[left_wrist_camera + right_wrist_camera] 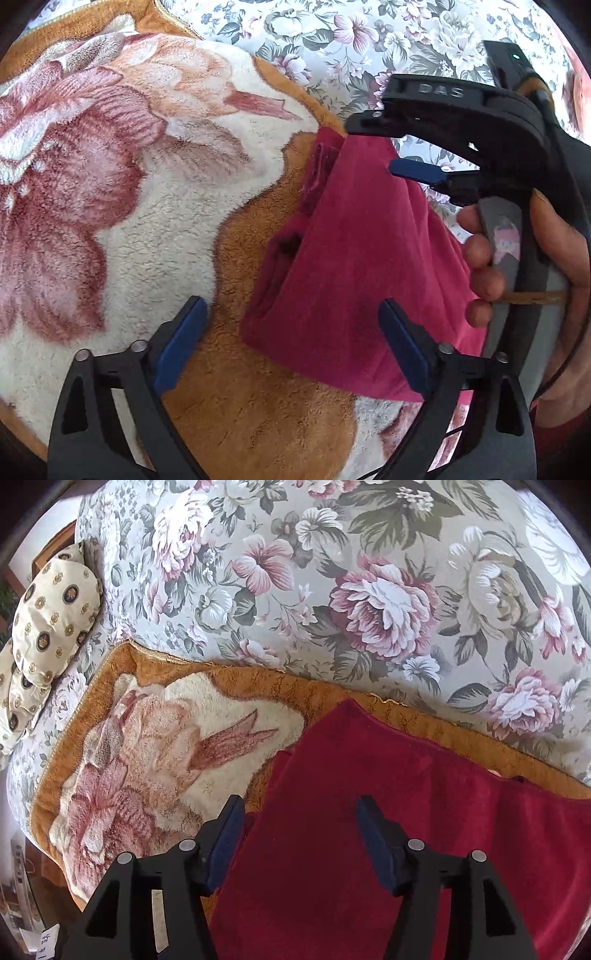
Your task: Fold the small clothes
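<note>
A dark red garment [351, 258], folded into a thick wedge, lies on a fleece blanket [129, 184]. My left gripper [291, 332] stands wide open just above the garment's near corner; its right pad [402, 347] is over the cloth and its left pad [181, 343] is over the blanket. A hand [484, 266] holds my right gripper [380, 147] at the garment's far edge, jaws apart. In the right wrist view the right gripper [301, 827] is open above the red garment [369, 775], with no cloth pinched between the pads.
The blanket [166, 738] is cream with pink flowers and an orange border. It lies on a grey floral-print cover [332, 590]. A cream patterned cushion [51, 620] rests at the far left. A red sleeve [561, 435] shows at the lower right.
</note>
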The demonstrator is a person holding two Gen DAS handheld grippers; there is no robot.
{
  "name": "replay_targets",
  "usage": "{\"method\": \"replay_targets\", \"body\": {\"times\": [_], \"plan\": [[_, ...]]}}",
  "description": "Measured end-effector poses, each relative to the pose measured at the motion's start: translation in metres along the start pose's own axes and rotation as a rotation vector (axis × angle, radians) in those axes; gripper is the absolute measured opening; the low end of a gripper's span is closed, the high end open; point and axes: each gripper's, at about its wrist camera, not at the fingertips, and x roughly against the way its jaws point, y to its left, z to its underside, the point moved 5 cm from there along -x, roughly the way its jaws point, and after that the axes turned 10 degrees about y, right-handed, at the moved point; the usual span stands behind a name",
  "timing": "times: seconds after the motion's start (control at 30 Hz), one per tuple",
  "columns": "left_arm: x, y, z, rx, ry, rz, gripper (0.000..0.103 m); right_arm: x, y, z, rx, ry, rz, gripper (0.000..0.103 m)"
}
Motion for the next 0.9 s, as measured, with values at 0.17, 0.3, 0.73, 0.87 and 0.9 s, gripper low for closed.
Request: {"method": "replay_targets", "body": {"times": [0.17,0.3,0.73,0.87,0.9], "plan": [[-0.007,-0.007,-0.002,-0.004,-0.028,-0.029,0.102,-0.026,0.010,-0.018,0.056,0.063,0.061,0.064],[-0.014,-0.013,-0.004,-0.045,-0.032,-0.080,0.102,-0.049,0.014,-0.028,0.121,0.138,0.143,0.065],[-0.006,-0.019,-0.010,-0.059,-0.050,0.053,0.040,0.009,0.001,-0.010,0.198,-0.050,0.034,0.014],[0.019,-0.047,-0.001,-0.190,-0.106,0.110,0.026,0.068,-0.023,0.006,0.136,-0.181,-0.049,0.013],[0.027,-0.060,0.004,-0.242,-0.121,0.131,0.026,0.082,-0.029,0.012,0.124,-0.211,-0.052,0.013]]}}
